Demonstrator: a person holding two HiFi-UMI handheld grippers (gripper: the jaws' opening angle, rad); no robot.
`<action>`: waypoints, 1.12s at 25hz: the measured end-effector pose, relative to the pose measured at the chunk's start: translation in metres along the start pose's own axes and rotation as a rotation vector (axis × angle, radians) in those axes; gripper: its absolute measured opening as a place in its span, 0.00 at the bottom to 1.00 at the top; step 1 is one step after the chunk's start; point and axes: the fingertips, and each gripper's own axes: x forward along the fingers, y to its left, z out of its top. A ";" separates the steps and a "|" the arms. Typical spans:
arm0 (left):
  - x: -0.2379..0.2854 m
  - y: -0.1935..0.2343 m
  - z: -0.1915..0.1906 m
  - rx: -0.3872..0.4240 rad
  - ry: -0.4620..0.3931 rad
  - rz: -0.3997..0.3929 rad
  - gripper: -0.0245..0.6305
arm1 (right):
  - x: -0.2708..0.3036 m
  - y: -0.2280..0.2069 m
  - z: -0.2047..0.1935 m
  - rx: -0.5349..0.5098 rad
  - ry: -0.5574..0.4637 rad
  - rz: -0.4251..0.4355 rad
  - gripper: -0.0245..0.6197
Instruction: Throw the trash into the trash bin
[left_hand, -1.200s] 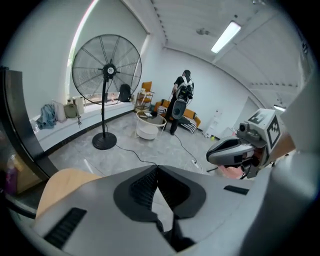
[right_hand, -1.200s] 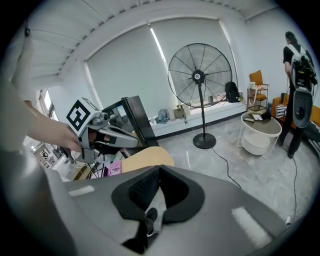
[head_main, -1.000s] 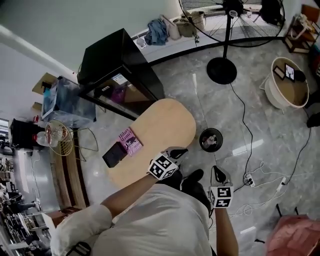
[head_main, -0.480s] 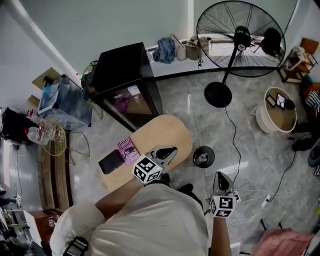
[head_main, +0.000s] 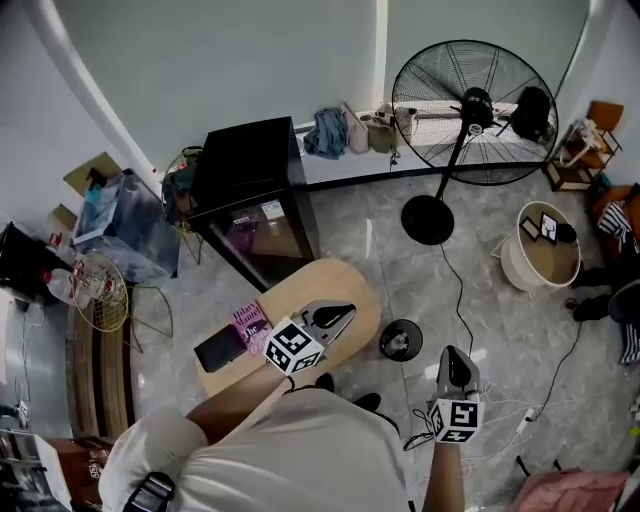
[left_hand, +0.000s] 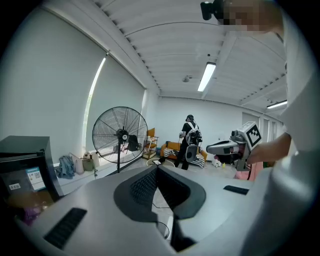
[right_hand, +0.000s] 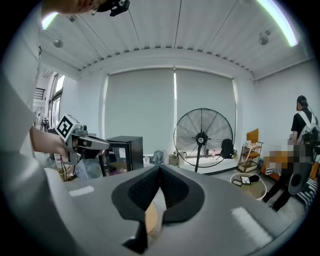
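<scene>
1. Grey plastic jaws on the left gripper (head_main: 343, 311) were pressed together tip to tip, with nothing between them. It hovered over the near end of the table (head_main: 335, 285).
2. The right gripper (head_main: 456, 356) was closed the same way, with nothing pinched at its tips. A pale and tan patch showed through the gap behind them, and I could not tell what it was. This gripper hung over bare floor, near the trash bin (head_main: 385, 341) but not above it.
3. The bin stood on the floor just beside the table's rounded end, between the two grippers. Something pale lay inside it, too small to name.
4. Progress, as I judged it: neither gripper carried any trash, and none lay loose on the table. The throw looked finished, or no piece had been picked up yet. The pictures could not settle which.
5. Counts:
   - two grippers
   - one bin
   - one wooden table
   - one pink book (head_main: 250, 320) on it, touching one dark phone (head_main: 222, 348)
   - one standing fan (head_main: 470, 105)
   - one black cabinet (head_main: 245, 160)
   - one white tub (head_main: 512, 268), well apart from the bin
</scene>
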 end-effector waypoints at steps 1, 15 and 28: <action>-0.001 0.001 0.002 0.000 -0.001 -0.001 0.05 | 0.000 -0.002 0.003 0.008 -0.005 -0.006 0.05; 0.002 0.003 0.016 -0.036 -0.045 0.017 0.05 | -0.014 -0.010 0.009 0.019 -0.026 -0.025 0.05; 0.003 0.003 0.020 -0.040 -0.052 0.003 0.05 | -0.018 -0.012 0.016 0.009 -0.030 -0.043 0.05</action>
